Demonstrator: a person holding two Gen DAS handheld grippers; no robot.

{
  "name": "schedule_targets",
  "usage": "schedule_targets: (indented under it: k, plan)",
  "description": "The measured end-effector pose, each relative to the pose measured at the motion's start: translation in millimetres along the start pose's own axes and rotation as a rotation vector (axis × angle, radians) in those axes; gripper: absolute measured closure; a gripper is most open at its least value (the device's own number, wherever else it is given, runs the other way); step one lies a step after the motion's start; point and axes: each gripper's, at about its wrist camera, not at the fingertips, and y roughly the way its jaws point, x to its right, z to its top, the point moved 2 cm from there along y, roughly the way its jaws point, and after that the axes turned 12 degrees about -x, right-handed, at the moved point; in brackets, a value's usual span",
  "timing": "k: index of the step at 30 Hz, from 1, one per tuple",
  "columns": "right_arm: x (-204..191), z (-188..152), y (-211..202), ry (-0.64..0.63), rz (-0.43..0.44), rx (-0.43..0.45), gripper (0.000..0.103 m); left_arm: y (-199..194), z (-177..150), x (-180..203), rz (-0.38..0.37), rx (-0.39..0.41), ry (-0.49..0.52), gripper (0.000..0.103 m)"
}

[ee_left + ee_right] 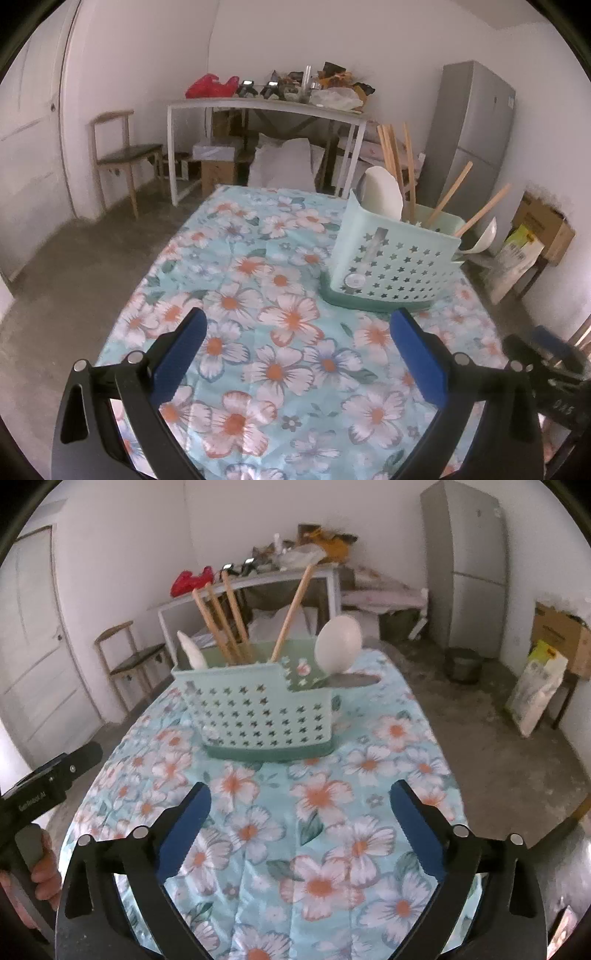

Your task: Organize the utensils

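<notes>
Landmark for all positions: the utensil caddy (255, 709), a pale green plastic holder with star-shaped cut-outs, standing upright on the table (369, 812) under a floral tablecloth (258, 332).

Right gripper (300, 805): positioned on the near side of the caddy, apart from it. Its blue-padded fingers (417, 830) are spread wide, with nothing between them; only tablecloth shows in the gap.

Left gripper (297, 328): positioned on the near side of the caddy and to its left, close to the base but not touching. Its fingers (417, 354) are likewise spread wide and hold nothing. In the right wrist view the body of this gripper appears at the left edge, gripped by a hand (40, 867).

Caddy contents: four wooden chopsticks (221, 624) stand tilted in the rear compartment. A white spoon (338, 644) stands bowl-up at the right end. A second white utensil (192, 651) rises at the left end. A grey, flat, blade-like piece (354, 681) projects from the low right end; its type cannot be told.

Beyond the caddy: a white-framed side table (258, 107) loaded with assorted items, including a red bag (210, 85). Left of it stands a wooden chair (125, 151). Right of it stands a grey refrigerator (469, 129). Cardboard boxes (561, 635) sit against the right wall.
</notes>
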Motion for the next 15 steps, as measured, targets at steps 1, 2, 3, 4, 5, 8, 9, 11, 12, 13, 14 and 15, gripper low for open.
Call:
schedule_targets:
  k: [1,2,3,4,5,8,9,11,12,13,14,15]
  plan:
    - [-0.1,-0.1,-0.5,0.004,-0.010,0.006,0.008,-0.6,0.5,2.3,0.017,0.002,0.011,0.006]
    - [0.2,-0.7,-1.0,0.008,-0.020,0.010,0.008,-1.5,1.1,3.7,0.030,0.002,0.019,0.006]
    - [0.4,-1.1,-1.3,0.012,-0.027,0.012,0.008,-2.5,1.7,5.8,0.052,0.005,0.027,0.006]
    - [0.9,-1.4,-1.7,0.016,-0.030,0.011,0.008,-3.9,1.9,7.6,0.076,0.010,0.030,0.006]
    - [1.3,-1.2,-1.7,0.018,-0.029,0.008,0.008,-5.2,2.3,9.6,0.106,0.014,0.033,0.006]
    - [2.8,1.5,-0.7,0.027,-0.050,0.004,0.008,-6.5,4.7,13.8,0.151,0.008,0.038,0.006]
    - [4.3,2.4,-0.8,0.029,-0.073,0.007,0.008,-6.1,5.6,14.3,0.164,0.007,0.036,0.006]
    - [6.5,2.8,0.3,0.033,-0.111,0.008,0.008,-4.6,7.2,15.0,0.198,-0.004,0.023,0.006]
    - [7.7,2.7,1.1,0.035,-0.129,0.006,0.008,-2.8,8.3,14.3,0.214,-0.016,0.011,0.006]
    - [7.9,2.8,2.5,0.034,-0.132,0.003,0.008,-1.3,7.9,13.1,0.216,-0.024,0.002,0.006]
    - [8.2,3.1,3.8,0.034,-0.131,-0.002,0.008,-0.3,6.8,12.8,0.216,-0.029,-0.004,0.006]
    - [8.7,3.7,4.9,0.036,-0.134,-0.008,0.008,0.8,6.0,12.2,0.217,-0.035,-0.015,0.006]
